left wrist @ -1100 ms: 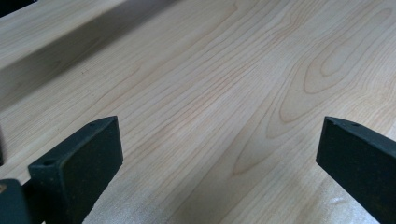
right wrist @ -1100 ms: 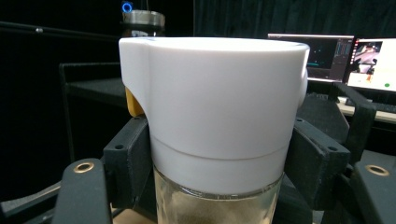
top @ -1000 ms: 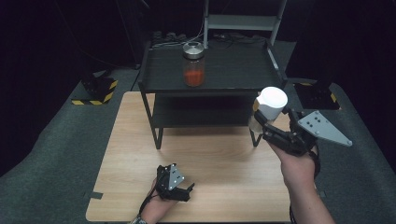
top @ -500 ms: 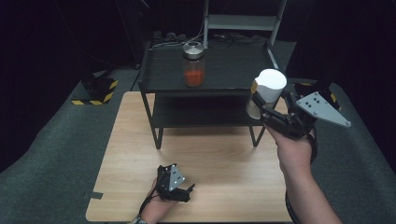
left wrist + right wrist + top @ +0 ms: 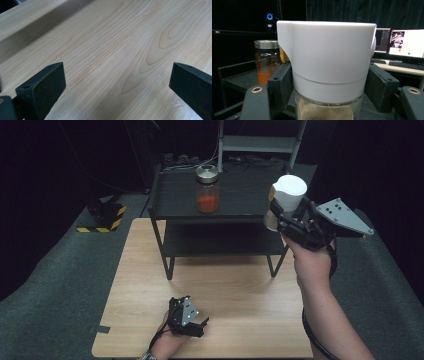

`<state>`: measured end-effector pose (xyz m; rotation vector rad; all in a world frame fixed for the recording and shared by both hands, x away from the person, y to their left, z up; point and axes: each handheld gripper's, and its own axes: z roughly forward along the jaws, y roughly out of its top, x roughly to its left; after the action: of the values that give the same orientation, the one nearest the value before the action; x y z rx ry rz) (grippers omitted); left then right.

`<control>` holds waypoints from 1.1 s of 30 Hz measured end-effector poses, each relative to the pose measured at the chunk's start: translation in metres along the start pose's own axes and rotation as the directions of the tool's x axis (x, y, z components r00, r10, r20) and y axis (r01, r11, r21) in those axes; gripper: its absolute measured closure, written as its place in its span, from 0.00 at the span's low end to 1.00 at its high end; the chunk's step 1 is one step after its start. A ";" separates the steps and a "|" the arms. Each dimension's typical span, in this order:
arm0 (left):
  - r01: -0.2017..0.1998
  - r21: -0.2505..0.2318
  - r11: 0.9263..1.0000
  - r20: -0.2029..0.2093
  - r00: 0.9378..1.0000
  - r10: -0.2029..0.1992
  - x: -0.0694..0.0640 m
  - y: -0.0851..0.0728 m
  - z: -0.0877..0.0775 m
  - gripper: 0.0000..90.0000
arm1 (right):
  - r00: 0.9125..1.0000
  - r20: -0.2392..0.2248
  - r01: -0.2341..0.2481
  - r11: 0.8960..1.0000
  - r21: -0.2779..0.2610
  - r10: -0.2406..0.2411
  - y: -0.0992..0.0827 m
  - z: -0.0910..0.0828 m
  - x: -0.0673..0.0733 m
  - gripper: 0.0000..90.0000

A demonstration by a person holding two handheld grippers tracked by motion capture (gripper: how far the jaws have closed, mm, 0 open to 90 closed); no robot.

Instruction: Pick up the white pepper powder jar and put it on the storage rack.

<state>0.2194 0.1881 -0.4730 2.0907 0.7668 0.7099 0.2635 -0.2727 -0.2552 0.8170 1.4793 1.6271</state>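
High view: right tool (image 5: pixel 280 215) clamps white-capped jar (image 5: pixel 286 195) by shelf (image 5: pixel 240 202).

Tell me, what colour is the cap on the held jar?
White cap, clearest in the right gripper view.

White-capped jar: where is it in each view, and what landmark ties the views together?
High view: white-capped jar at upper right, held in the right claw beside the black shelf's right end.
Right gripper view: centre, close up, clamped between the two black jaws.
Left gripper view: bare wooden tabletop between open jaws.
Shared landmark: orange-filled jar on the shelf top, left of the cap in the right gripper view.
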 end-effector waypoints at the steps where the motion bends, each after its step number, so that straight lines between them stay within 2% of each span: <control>1: 0.001 0.000 1.000 0.001 1.000 -0.001 0.000 0.000 0.000 0.01 | 1.000 0.000 0.002 1.000 -0.002 -0.002 0.000 0.001 0.000 0.33; 10: -0.002 -0.001 1.000 0.002 1.000 0.002 0.001 0.000 0.000 0.01 | 1.000 0.001 0.010 1.000 -0.011 -0.010 0.004 0.021 0.000 0.33; 20: 0.009 -0.010 1.000 0.009 1.000 -0.009 0.002 -0.002 -0.001 0.01 | 1.000 0.013 0.024 1.000 -0.016 -0.023 0.008 0.042 0.005 0.33; 25: 0.013 -0.010 1.000 0.011 1.000 -0.013 0.003 -0.002 -0.001 0.01 | 1.000 0.018 0.022 1.000 -0.009 -0.022 0.006 0.053 0.007 0.33; 33: 0.020 -0.010 1.000 0.016 1.000 -0.019 0.005 -0.002 -0.001 0.01 | 0.999 0.031 0.009 1.000 0.004 -0.009 0.000 0.067 0.001 0.33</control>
<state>0.2212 0.1929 -0.4730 2.0747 0.7722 0.6842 0.3210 -0.2382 -0.2474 0.8328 1.4628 1.5983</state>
